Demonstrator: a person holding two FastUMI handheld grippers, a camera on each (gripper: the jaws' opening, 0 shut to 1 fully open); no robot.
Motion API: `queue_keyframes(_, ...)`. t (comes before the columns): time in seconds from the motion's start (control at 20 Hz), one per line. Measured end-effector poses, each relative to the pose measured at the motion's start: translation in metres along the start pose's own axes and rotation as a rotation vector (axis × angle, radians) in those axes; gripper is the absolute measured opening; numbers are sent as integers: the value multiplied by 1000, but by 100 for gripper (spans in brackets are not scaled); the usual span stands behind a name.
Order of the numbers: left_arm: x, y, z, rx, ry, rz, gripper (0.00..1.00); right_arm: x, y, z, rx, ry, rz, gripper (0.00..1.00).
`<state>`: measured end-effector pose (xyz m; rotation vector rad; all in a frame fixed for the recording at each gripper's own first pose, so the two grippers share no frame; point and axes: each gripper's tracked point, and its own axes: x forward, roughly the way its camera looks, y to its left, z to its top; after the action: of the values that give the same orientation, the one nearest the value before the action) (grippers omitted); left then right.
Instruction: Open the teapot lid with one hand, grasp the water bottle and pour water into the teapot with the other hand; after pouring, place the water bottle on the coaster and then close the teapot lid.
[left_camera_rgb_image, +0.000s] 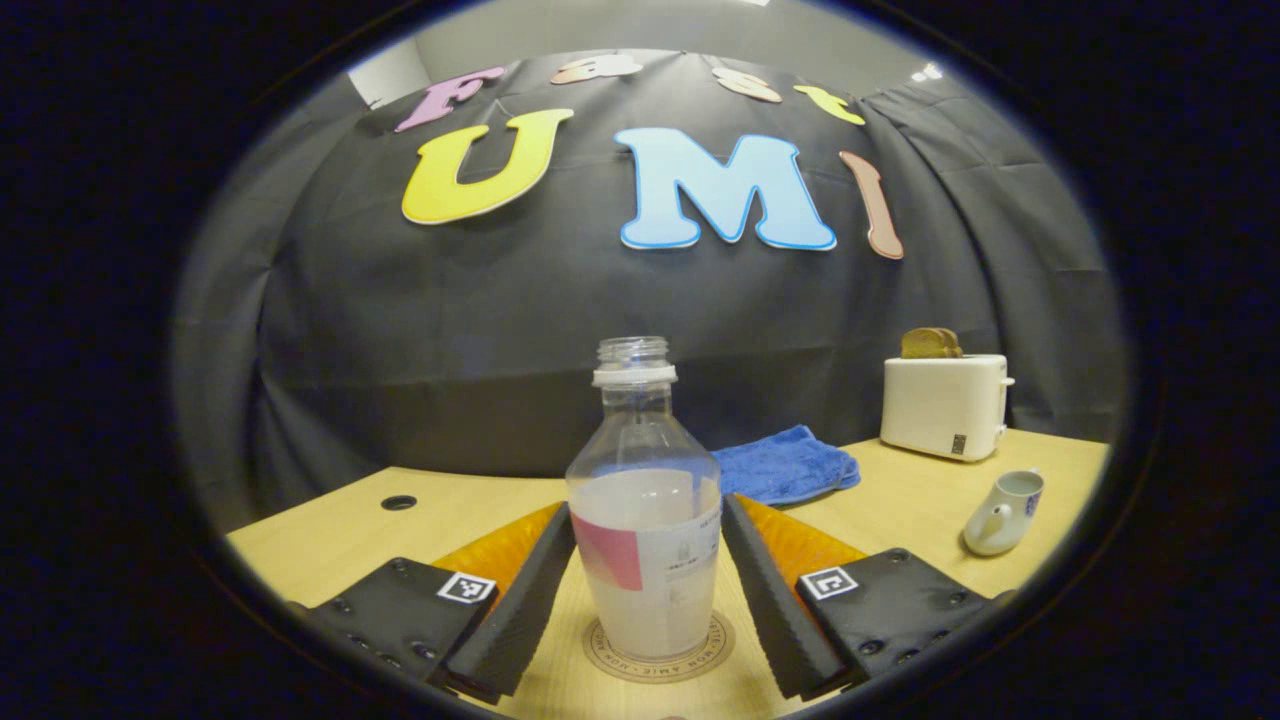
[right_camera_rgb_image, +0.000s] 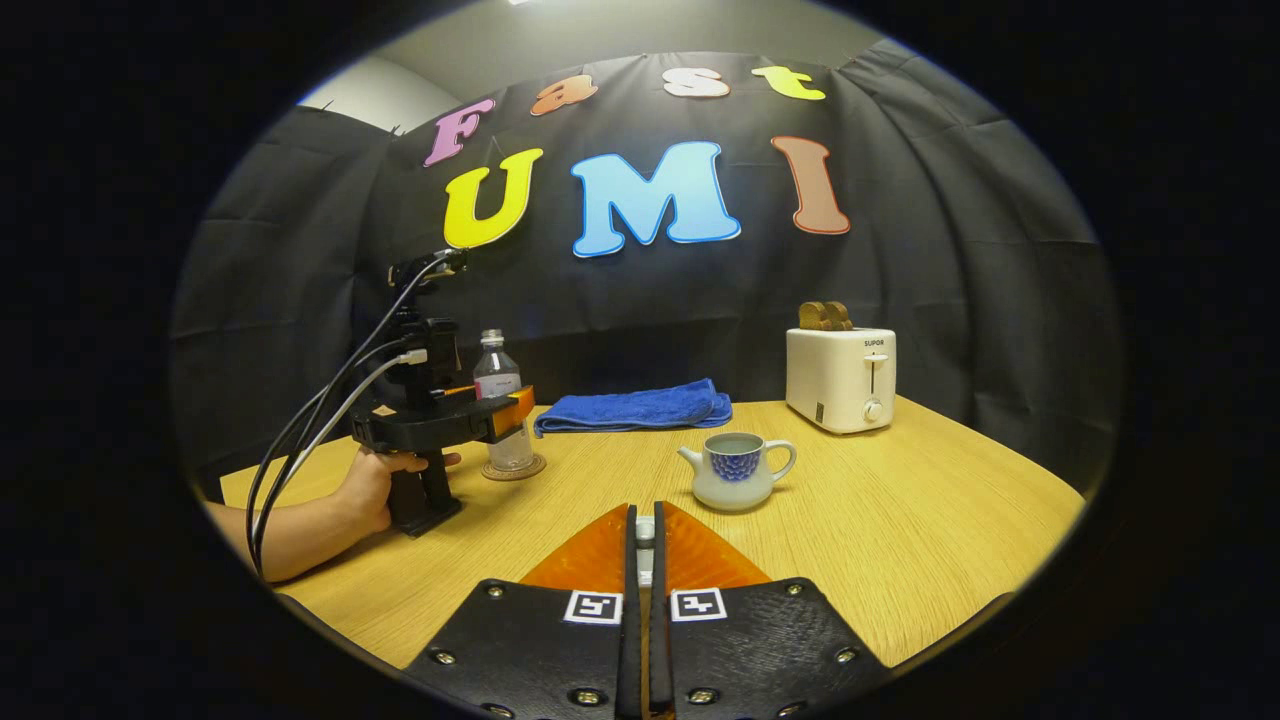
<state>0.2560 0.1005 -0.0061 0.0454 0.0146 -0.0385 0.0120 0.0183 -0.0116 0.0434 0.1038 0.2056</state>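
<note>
The clear water bottle (left_camera_rgb_image: 645, 520), uncapped and about half full, stands upright on the round coaster (left_camera_rgb_image: 612, 657). My left gripper (left_camera_rgb_image: 645, 505) flanks it, and both fingers touch its sides. In the right gripper view, the same bottle (right_camera_rgb_image: 497, 385) and coaster (right_camera_rgb_image: 512, 471) sit at the left, with the left gripper (right_camera_rgb_image: 505, 405) held by a hand (right_camera_rgb_image: 365, 490). The white teapot with a blue pattern (right_camera_rgb_image: 737, 472) stands lidless mid-table, also seen at the right as the teapot (left_camera_rgb_image: 1000, 512). My right gripper (right_camera_rgb_image: 645, 515) is shut on a small white piece, the teapot lid (right_camera_rgb_image: 645, 530), low over the near table.
A white toaster (right_camera_rgb_image: 840, 380) with bread in it stands at the back right. A folded blue towel (right_camera_rgb_image: 635, 407) lies along the back edge near the cloth wall. The wooden table (right_camera_rgb_image: 900, 520) has a cable hole (left_camera_rgb_image: 398, 502) at the far left.
</note>
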Motion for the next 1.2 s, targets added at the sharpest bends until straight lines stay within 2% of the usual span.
queue_keyframes(0.05,-4,-1,3,7,-7,5,100,-1,1,1,0,-3,2,4)
queue_keyframes(0.45,-51,5,-2,1,29,44,100,-3,-8,25,-19,-62,-17,4)
queue_keyframes(0.6,-92,2,-1,-43,55,45,100,23,-36,39,-64,-89,-77,3)
queue_keyframes(0.75,-128,-2,15,-56,20,51,100,54,-62,48,-29,-90,-134,3)
queue_keyframes(0.85,-148,-15,25,-68,0,16,100,75,-75,51,-40,-71,-165,3)
queue_keyframes(1.0,-169,-38,31,-104,-5,-52,100,107,-81,60,-62,-71,-176,3)
queue_keyframes(1.2,-175,-42,26,-71,-6,-55,100,137,-76,50,-72,-40,-156,4)
